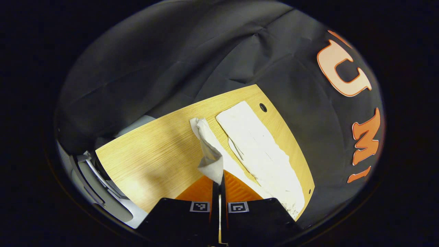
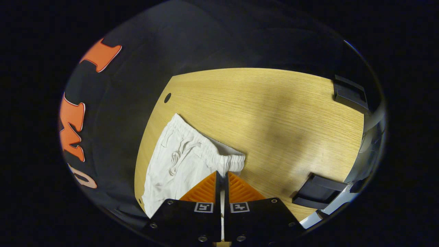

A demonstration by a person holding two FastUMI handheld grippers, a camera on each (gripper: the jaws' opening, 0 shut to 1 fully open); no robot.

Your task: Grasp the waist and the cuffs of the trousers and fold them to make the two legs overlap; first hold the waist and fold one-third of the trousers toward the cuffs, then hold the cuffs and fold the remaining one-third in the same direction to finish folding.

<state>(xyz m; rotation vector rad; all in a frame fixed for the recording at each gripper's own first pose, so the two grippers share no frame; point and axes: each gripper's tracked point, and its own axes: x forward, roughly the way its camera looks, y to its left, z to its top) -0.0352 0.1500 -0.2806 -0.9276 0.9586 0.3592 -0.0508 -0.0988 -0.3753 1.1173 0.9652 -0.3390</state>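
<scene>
we have the white trousers (image 1: 260,151) spread on the wooden worktop (image 1: 154,154), one leg lying flat. our left hand-held gripper (image 1: 219,178) is pinching a cuff (image 1: 209,151) that rises off the wood; our right hand-held gripper (image 2: 222,176) is closed on the elastic waist (image 2: 205,151) at its corner. we judge both pinches to be shallow edge grips: an uneven pull could slip the thin fabric free, or drag the flat leg (image 1: 250,137) askew, so the legs would overlap crooked.
</scene>
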